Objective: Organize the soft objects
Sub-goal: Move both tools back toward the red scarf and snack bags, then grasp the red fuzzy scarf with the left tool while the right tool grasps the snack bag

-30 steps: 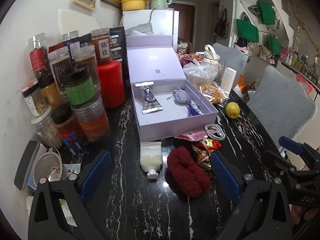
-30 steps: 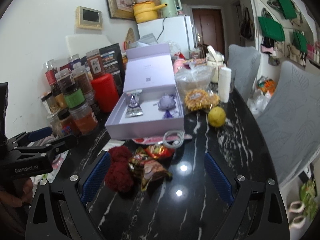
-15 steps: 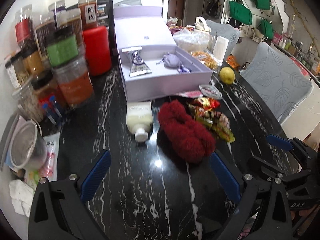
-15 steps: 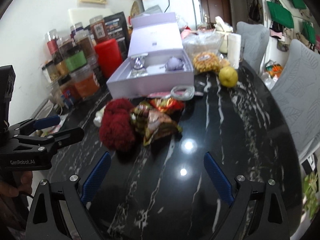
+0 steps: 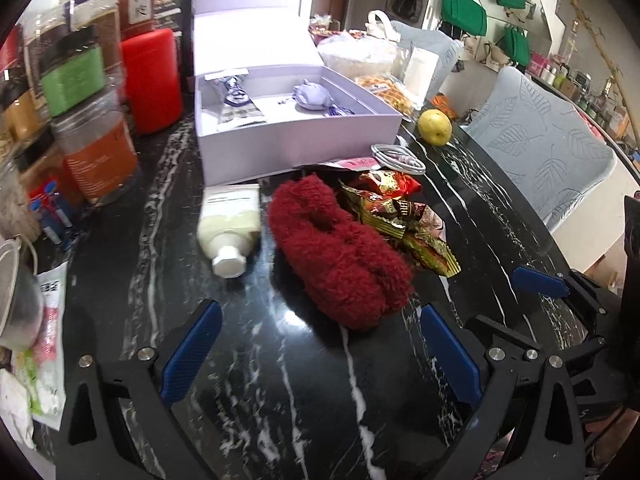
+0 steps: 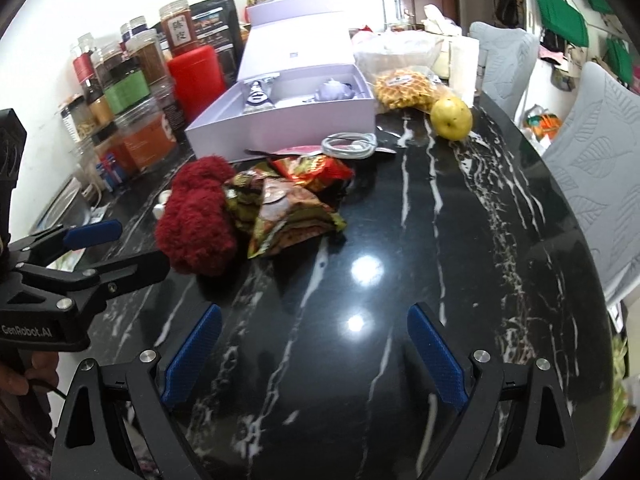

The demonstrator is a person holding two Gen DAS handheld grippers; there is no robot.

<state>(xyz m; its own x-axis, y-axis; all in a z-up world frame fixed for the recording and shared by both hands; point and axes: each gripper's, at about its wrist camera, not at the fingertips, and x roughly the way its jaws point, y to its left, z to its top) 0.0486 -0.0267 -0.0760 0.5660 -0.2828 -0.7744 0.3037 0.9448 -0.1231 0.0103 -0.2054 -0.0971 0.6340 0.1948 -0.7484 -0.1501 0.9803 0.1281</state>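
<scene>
Bright indoor light, ceiling-lamp glare on the glossy black table, fisheye-bent edges, slight blur.

My left claw hangs above the desk, jaws spread wide, nothing between the blue pads. My right claw likewise: jaws wide apart, empty, held low over the desk. The two claws sit side by side, near each other.
</scene>
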